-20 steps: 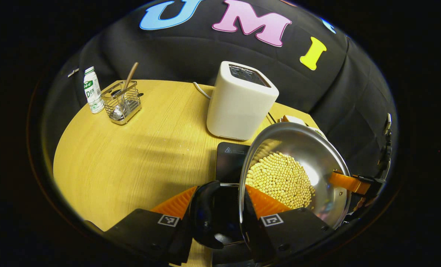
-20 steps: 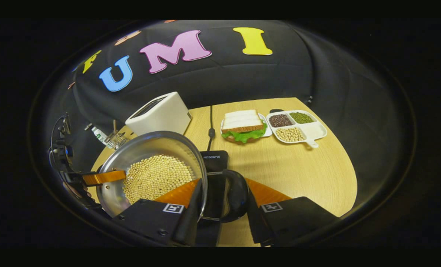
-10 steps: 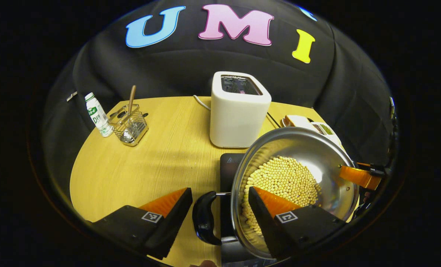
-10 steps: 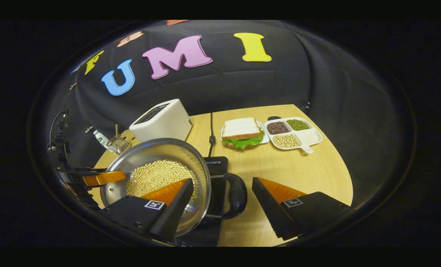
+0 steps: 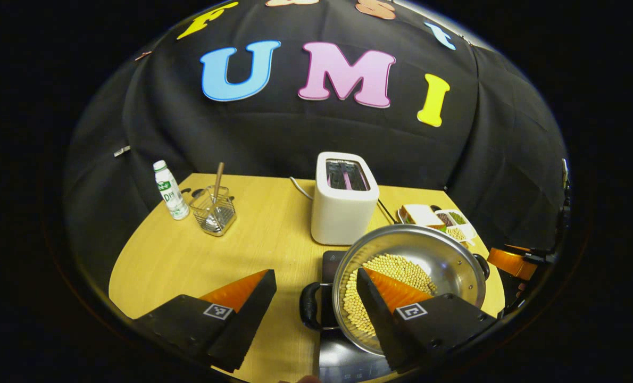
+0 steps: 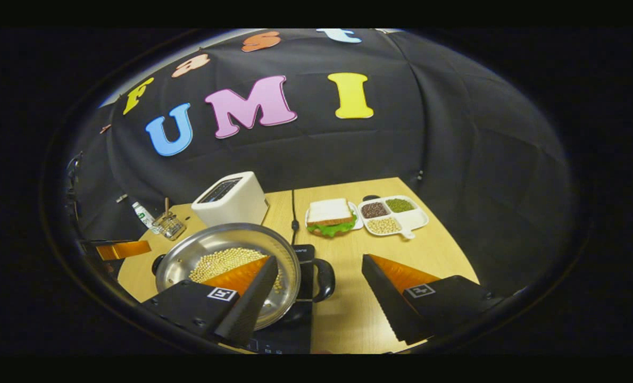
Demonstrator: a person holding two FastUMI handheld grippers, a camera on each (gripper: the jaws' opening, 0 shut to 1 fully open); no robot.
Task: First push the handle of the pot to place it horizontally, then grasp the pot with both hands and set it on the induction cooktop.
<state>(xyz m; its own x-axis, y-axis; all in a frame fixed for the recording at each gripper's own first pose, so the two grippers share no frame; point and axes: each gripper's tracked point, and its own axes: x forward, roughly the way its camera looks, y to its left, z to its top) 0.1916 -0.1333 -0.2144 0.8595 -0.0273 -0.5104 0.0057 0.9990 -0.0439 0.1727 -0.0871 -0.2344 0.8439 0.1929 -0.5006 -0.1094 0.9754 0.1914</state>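
With the steel pot (image 5: pixel 409 276) resting on the induction cooktop (image 6: pixel 287 335), draw your left tool (image 5: pixel 314 306) and right tool (image 6: pixel 316 290), both spread, straight back clear of its handles.

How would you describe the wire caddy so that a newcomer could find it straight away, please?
Start at the white toaster at the back of the wooden table, then look across the table to its far corner. The caddy stands beside a small white bottle; it alone is see-through wire, with a wooden handle sticking up.
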